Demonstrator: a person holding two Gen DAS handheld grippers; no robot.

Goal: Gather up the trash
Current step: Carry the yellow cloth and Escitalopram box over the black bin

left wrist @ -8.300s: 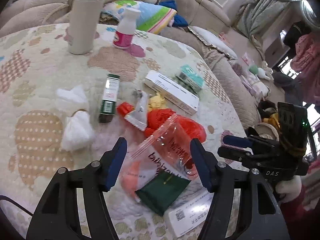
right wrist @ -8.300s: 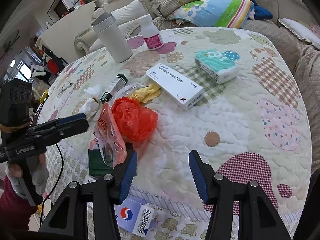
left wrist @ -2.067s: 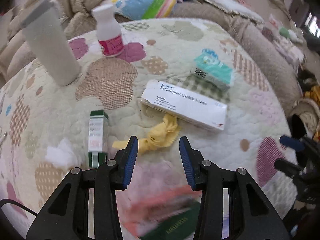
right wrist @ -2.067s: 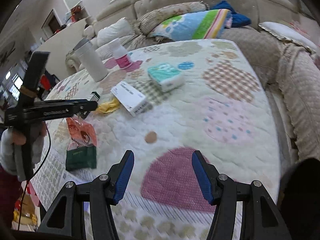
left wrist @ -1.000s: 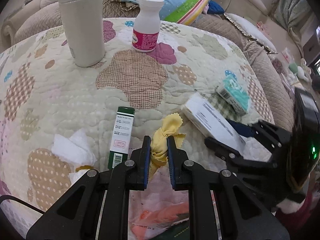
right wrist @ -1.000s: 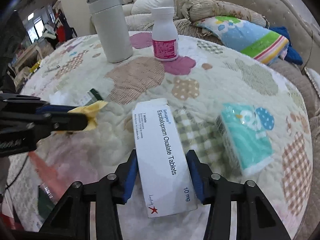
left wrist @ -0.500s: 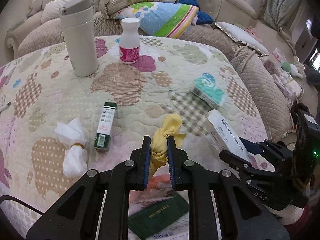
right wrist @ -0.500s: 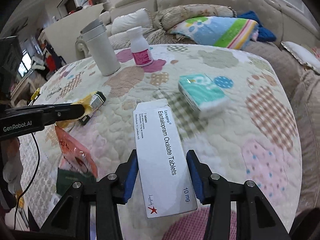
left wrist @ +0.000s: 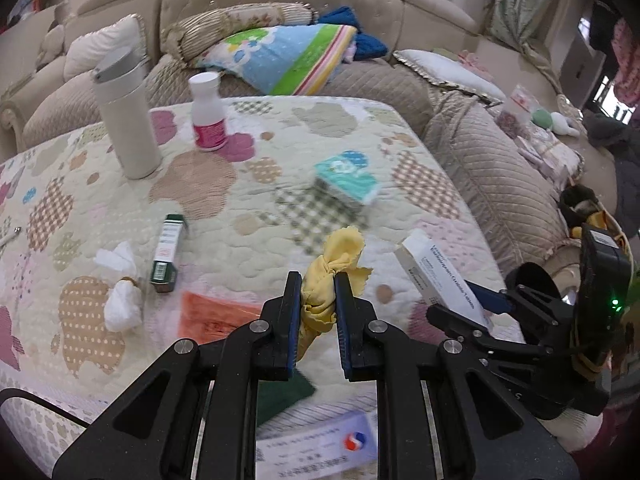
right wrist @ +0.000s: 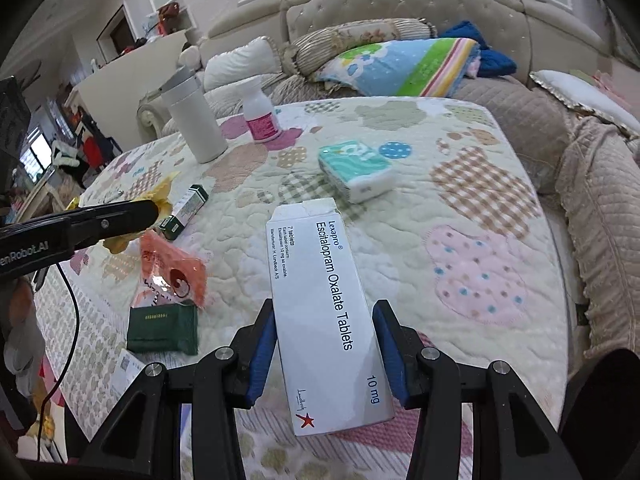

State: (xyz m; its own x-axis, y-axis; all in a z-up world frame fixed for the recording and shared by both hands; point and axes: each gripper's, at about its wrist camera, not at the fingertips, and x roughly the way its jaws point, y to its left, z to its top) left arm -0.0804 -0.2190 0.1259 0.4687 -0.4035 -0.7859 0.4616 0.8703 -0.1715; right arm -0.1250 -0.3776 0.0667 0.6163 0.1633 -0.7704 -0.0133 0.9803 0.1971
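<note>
My left gripper (left wrist: 317,296) is shut on a crumpled yellow wrapper (left wrist: 334,264) and holds it above the quilted table (left wrist: 256,208). My right gripper (right wrist: 326,344) is shut on a white Escitalopram tablet box (right wrist: 326,304), lifted off the table; the box also shows in the left wrist view (left wrist: 440,280). An orange plastic bag (right wrist: 172,268), a dark green packet (right wrist: 164,328), a green-white carton (left wrist: 168,252) and a knotted white tissue (left wrist: 120,300) lie on the table.
A tall white flask (left wrist: 124,116), a white bottle with a pink label (left wrist: 208,112) and a teal tissue pack (left wrist: 346,184) stand farther back. A white printed box (left wrist: 320,448) lies at the near edge. Sofas with cushions surround the table.
Both grippers have pulled back and risen with their loads. The table looks smaller and farther in both views. Earlier the left gripper closed on the yellow wrapper and the right on the tablet box.
</note>
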